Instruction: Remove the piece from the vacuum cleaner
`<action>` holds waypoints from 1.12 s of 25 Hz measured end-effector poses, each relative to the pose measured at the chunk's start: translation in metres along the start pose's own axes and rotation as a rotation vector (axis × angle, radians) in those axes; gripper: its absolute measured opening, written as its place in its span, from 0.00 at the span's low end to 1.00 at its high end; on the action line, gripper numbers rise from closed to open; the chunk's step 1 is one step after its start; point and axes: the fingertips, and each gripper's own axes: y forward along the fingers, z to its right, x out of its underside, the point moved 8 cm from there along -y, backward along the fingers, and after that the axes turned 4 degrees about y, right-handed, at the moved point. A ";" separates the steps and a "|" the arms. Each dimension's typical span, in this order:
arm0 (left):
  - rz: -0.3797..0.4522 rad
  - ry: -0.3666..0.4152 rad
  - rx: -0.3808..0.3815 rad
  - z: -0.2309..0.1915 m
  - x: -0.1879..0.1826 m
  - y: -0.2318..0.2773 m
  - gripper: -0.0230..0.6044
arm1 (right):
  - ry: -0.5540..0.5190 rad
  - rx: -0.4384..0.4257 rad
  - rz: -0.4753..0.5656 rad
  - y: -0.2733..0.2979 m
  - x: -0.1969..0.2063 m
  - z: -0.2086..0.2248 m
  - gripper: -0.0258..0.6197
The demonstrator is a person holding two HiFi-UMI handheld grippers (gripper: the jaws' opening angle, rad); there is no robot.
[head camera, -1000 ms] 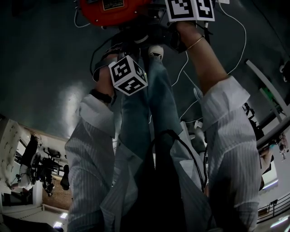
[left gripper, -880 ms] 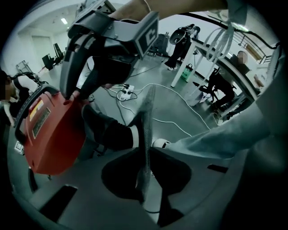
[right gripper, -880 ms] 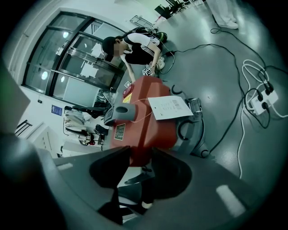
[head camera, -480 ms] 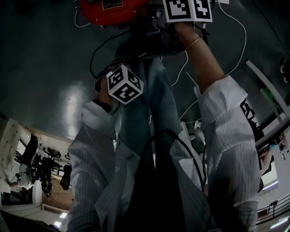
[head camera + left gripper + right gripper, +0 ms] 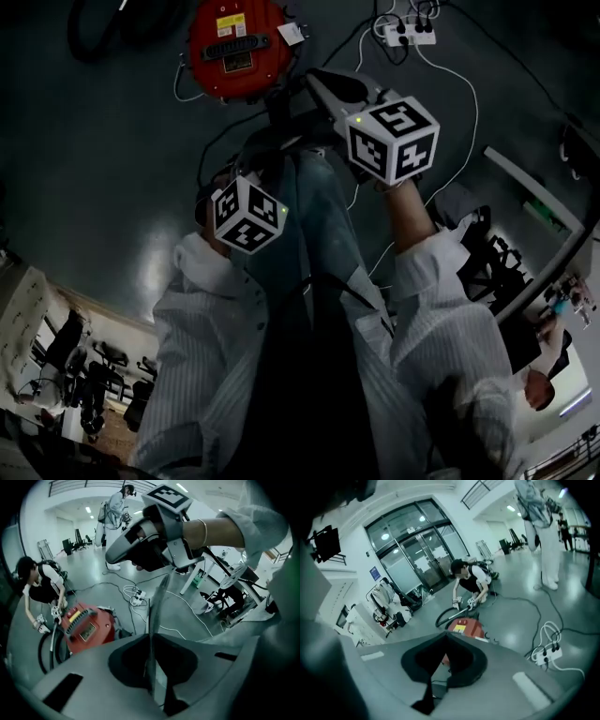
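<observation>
Left gripper [image 5: 149, 637]: my jaws are almost together, pinching a thin grey strip [image 5: 157, 604]. It stands edge-on and sticks out past the tips; I can't tell what it is. Right gripper [image 5: 445, 637]: my jaws are pressed together with nothing between them.

In the head view I hold both grippers out over my jeans [image 5: 309, 216]. The right one is farther out, the left one nearer me, and they are apart.

The red vacuum cleaner [image 5: 234, 47] sits on the grey floor [image 5: 94, 187] far ahead. It is to the left of the right gripper's tip and touches neither gripper. A black hose [image 5: 449, 616] curls beside it, and a crouching person [image 5: 471, 581] has their hands at the hose. A white power strip [image 5: 405, 36] lies on the floor to the right of the vacuum.
</observation>
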 end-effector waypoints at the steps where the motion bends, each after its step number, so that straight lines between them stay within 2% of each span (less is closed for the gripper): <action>1: 0.005 0.013 -0.022 0.004 -0.013 -0.018 0.08 | -0.030 0.021 0.038 -0.023 -0.010 -0.013 0.04; 4: 0.041 0.030 -0.090 0.007 -0.057 -0.071 0.08 | -0.134 0.074 0.143 -0.087 -0.042 -0.052 0.04; 7: 0.125 -0.006 -0.140 0.006 -0.104 -0.127 0.08 | -0.227 0.111 0.238 -0.146 -0.075 -0.091 0.04; 10: 0.214 -0.021 -0.184 0.013 -0.147 -0.185 0.08 | -0.226 0.096 0.351 -0.201 -0.101 -0.128 0.04; 15: 0.355 0.026 -0.280 0.037 -0.203 -0.263 0.08 | -0.305 0.111 0.506 -0.270 -0.136 -0.179 0.04; 20: 0.455 0.006 -0.330 0.057 -0.220 -0.304 0.08 | -0.357 0.120 0.594 -0.303 -0.145 -0.209 0.04; 25: 0.438 0.054 -0.392 0.060 -0.221 -0.326 0.08 | -0.384 0.125 0.623 -0.314 -0.142 -0.224 0.04; 28: 0.435 0.054 -0.408 0.068 -0.219 -0.333 0.08 | -0.383 0.112 0.632 -0.320 -0.139 -0.232 0.04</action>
